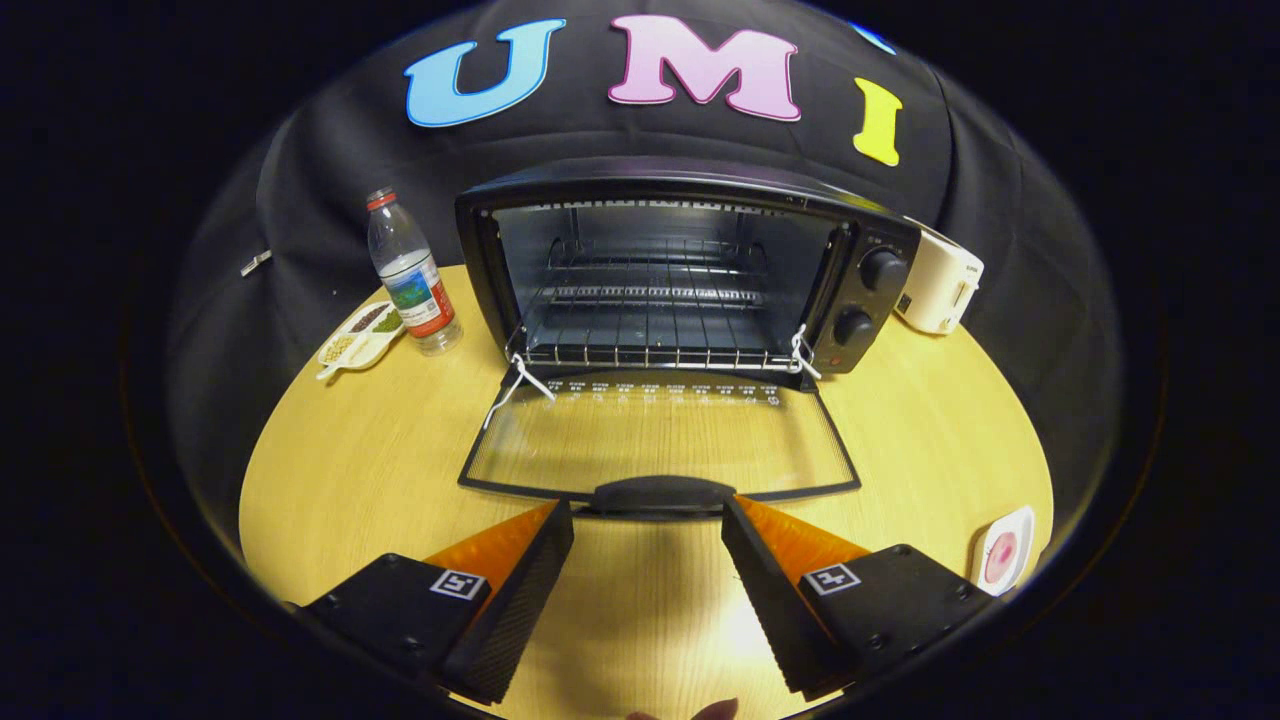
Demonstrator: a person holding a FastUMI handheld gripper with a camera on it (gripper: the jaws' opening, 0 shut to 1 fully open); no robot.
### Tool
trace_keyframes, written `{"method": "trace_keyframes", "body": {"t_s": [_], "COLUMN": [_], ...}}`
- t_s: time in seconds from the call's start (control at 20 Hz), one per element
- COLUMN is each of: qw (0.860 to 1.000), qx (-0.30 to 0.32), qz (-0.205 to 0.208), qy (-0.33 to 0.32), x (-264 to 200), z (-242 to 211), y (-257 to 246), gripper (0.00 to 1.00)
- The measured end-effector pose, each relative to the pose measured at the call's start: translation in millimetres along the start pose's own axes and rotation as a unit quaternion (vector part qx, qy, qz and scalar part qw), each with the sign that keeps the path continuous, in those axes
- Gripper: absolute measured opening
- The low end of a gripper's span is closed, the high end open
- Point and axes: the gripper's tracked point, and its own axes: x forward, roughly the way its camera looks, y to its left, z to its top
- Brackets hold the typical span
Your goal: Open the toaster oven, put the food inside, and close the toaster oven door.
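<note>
Toaster oven [690, 270] straight ahead of my claw [648, 525], its glass door [660, 440] swung fully down and lying flat toward me on the round wooden table [920, 440]. My fingers are spread wide with nothing between them, their tips on either side of the door handle [662, 495] and, as far as I can tell, not pressing on it.

Inside, the wire rack [650, 350] sits bare, so by my judgement the opening is done and the food comes next. The food looks to be the small pink-and-white item [1003, 555] off beyond my right finger, near the table's rim. It seems light and likely soft or wrapped, so I would pinch it gently across its short sides rather than squeeze hard. The door is another matter: stiff, hinged, glass, and probably slick, best lifted by the handle and never by the pane.

Much is unclear. That food item is cut off and warped at the margin, and I cannot say what it really is. A water bottle [412, 275] and a divided snack dish [360, 335] stand left of the oven, a white appliance [940, 285] peeks from behind its right side, mostly hidden. The oven's back wall is dim.
</note>
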Motion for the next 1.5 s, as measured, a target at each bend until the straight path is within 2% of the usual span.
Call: {"method": "trace_keyframes", "body": {"t_s": [0.2, 0.35, 0.45, 0.6, 0.7, 0.8, 0.95, 1.1, 1.3, 1.5], "qw": [0.999, 0.997, 0.993, 0.989, 0.987, 0.981, 0.973, 0.963, 0.946, 0.931], "qx": [0.01, 0.034, 0.053, 0.056, 0.036, 0.051, 0.096, 0.092, 0.077, 0.095], "qz": [0.009, 0.056, 0.082, 0.106, 0.115, 0.124, 0.092, 0.051, 0.028, 0.026], "qy": [0.029, 0.035, 0.067, 0.085, 0.11, 0.139, 0.188, 0.249, 0.313, 0.351], "x": [-29.9, -69.0, -98.5, -129.7, -146.9, -157.7, -149.5, -126.6, -100.5, -76.5], "z": [2.9, 27.0, 33.5, 52.4, 50.2, 44.6, 22.4, -22.3, -82.3, -128.8], "y": [-18.3, -34.7, -57.9, -113.1, -160.2, -209.5, -300.1, -379.7, -436.1, -454.3], "gripper": [0.99, 0.99, 0.99, 0.98, 0.99, 0.99, 0.99, 0.99, 0.99, 0.99]}}
